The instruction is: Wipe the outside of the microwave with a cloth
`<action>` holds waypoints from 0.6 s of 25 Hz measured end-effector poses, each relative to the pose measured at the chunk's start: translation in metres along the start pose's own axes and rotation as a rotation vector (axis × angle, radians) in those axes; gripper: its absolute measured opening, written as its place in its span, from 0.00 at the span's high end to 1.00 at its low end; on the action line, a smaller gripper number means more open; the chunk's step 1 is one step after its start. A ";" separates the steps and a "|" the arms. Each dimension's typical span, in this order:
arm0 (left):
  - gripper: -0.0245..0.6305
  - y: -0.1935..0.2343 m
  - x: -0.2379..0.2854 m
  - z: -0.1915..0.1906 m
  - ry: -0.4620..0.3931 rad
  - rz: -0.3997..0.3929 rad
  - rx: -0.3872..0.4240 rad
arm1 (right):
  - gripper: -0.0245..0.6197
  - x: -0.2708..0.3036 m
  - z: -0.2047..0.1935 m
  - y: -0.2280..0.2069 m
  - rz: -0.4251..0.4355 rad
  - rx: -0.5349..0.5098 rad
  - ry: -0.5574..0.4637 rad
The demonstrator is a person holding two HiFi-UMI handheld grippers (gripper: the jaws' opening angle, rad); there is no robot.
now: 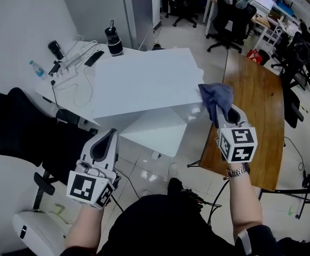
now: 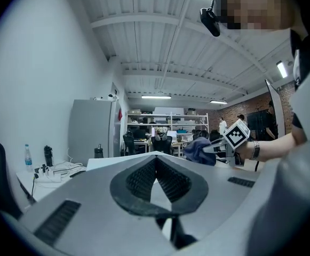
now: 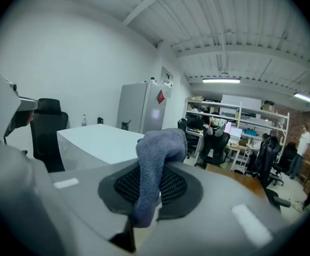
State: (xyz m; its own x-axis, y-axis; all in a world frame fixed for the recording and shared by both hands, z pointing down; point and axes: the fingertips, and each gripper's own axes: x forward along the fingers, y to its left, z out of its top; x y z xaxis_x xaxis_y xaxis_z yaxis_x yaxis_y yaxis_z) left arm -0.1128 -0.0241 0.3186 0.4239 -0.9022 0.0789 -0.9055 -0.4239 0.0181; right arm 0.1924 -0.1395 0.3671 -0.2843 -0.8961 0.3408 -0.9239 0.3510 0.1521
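My right gripper (image 1: 223, 116) is shut on a blue-grey cloth (image 1: 217, 100), held at the right corner of a white table (image 1: 144, 81). In the right gripper view the cloth (image 3: 157, 148) bunches up out of the closed jaws and hangs down over them. My left gripper (image 1: 110, 134) is shut and holds nothing, low at the table's near left side. In the left gripper view its pads (image 2: 168, 183) meet, with the right gripper's marker cube (image 2: 236, 135) and the cloth (image 2: 200, 149) beyond. I cannot make out a microwave in any view.
A water bottle (image 1: 36, 68), a power strip with cables (image 1: 72, 63) and a black tumbler (image 1: 113, 40) stand at the table's far side. A wooden table (image 1: 256, 100) lies right of it. A black office chair (image 1: 16, 121) is at the left.
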 end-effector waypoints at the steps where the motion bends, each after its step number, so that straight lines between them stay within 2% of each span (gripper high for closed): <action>1: 0.96 0.000 -0.007 0.000 -0.001 0.003 0.000 | 0.89 -0.006 0.002 0.010 0.013 0.001 -0.008; 7: 0.96 0.007 -0.047 -0.007 -0.004 0.034 -0.005 | 0.89 -0.024 0.003 0.090 0.135 -0.012 -0.044; 15: 0.96 0.037 -0.101 -0.020 0.007 0.120 -0.015 | 0.89 -0.013 -0.008 0.229 0.379 -0.049 -0.086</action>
State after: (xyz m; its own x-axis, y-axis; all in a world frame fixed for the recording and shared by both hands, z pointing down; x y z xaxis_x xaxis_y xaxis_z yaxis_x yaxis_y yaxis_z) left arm -0.1894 0.0527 0.3312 0.3129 -0.9457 0.0882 -0.9498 -0.3121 0.0229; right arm -0.0136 -0.0458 0.4048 -0.6251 -0.7194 0.3029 -0.7368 0.6719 0.0751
